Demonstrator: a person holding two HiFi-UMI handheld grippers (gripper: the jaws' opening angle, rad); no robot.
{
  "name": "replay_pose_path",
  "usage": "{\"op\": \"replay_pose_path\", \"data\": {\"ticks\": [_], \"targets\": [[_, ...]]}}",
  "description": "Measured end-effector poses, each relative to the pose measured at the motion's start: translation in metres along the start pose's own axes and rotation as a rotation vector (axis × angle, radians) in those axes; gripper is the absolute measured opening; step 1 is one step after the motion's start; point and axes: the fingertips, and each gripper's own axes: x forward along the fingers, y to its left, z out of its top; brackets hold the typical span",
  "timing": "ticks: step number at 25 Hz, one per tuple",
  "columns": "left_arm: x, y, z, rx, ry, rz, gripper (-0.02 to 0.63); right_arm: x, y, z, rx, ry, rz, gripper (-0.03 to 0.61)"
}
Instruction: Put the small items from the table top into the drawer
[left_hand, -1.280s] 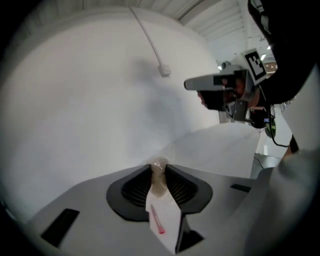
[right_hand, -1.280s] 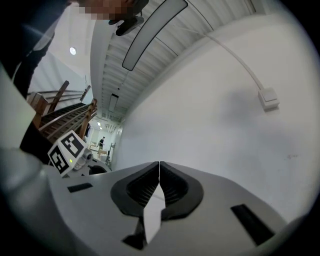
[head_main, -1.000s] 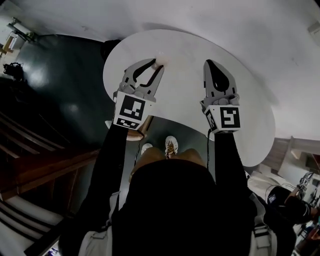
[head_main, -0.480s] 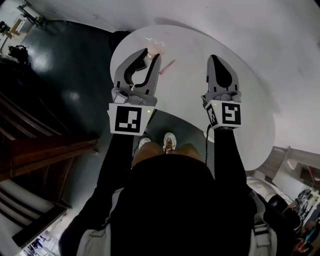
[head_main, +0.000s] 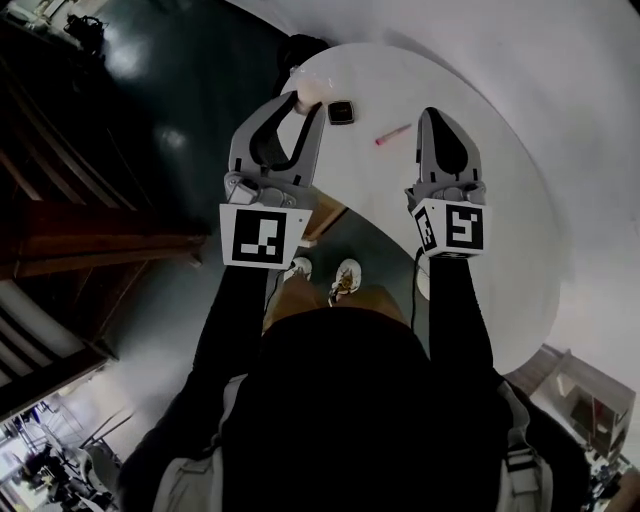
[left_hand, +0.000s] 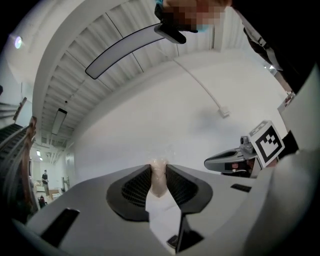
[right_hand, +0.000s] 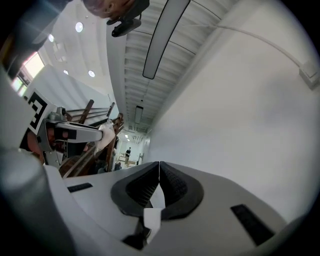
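Against the frame from 1 second ago, our head view has swung. The bench (head_main: 385, 185) now shows 2 loose things that were out of sight then: a small dark square (head_main: 341, 111) and a pink stick (head_main: 392, 134). The stick was first seen half a second ago beside the left jaws and now lies between the 2 grippers, nearer the right one. The left hand-held gripper (head_main: 308, 102) has come further out toward the far rim. It keeps the same narrow grip on a pale lump (head_main: 304, 90), which its own view shows pinched between the pads (left_hand: 159, 181). The dark square sits on the bench just beside those jaw tips, apart from them. The right hand-held gripper (head_main: 432, 113) has its jaws closed together with nothing between them (right_hand: 159, 181). It hovers over the bench with the pink stick just off its tip.
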Motion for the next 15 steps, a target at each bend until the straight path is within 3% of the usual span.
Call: {"op": "replay_pose_path", "data": {"ticks": [5, 8, 15], "targets": [[-0.021, 0.026, -0.006, 0.032, 0.028, 0.057, 0.106, 0.021, 0.033, -0.003, 0.012, 0.003, 0.066, 0.028], [-0.029, 0.03, -0.034, 0.033, 0.089, 0.06, 0.106, 0.027, 0.044, -0.008, 0.02, 0.016, 0.086, 0.027], [-0.056, 0.014, -0.19, -0.033, 0.422, 0.0, 0.106, 0.027, 0.048, -0.035, 0.02, 0.081, 0.098, 0.028]]}}
